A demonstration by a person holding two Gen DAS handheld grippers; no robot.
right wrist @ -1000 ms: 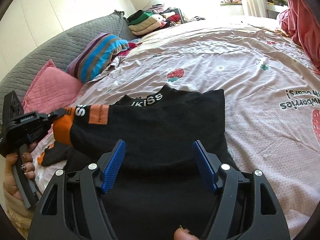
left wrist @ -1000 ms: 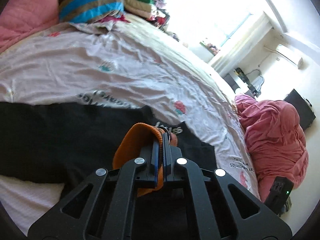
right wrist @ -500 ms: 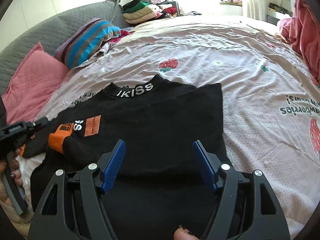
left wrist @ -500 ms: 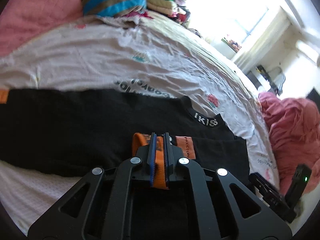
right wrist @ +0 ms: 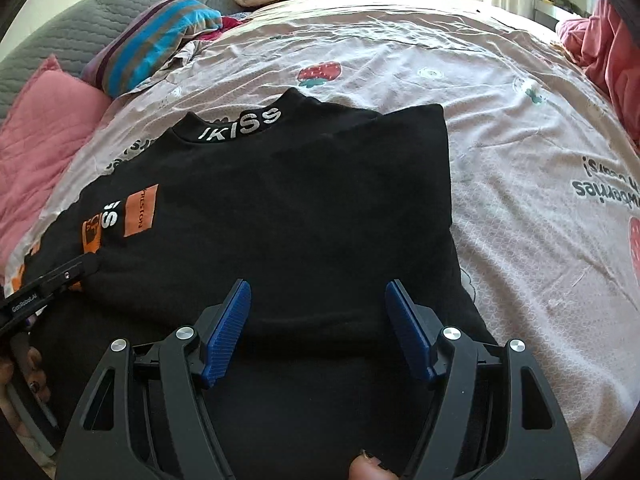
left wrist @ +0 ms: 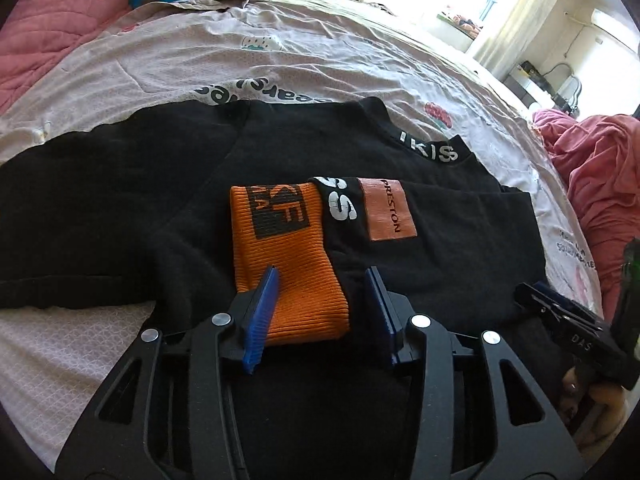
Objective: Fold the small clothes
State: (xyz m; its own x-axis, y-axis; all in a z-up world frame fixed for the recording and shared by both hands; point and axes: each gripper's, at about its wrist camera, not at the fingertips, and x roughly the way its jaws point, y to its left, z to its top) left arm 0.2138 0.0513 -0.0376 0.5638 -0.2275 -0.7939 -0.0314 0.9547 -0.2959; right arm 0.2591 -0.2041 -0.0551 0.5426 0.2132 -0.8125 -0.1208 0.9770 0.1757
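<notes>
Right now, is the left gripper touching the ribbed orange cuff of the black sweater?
Cannot tell. In the left wrist view the left gripper stands open astride the ribbed orange cuff; the left blue pad overlaps it, but no contact or gap shows.

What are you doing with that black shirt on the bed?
A person holding two grippers is folding a black sweater on the bed. The sleeve with the orange cuff lies folded across the sweater's body. The left gripper is open with the cuff between its fingers, not pinching it. The right gripper is open too, over the lower part of the sweater, holding nothing.
</notes>
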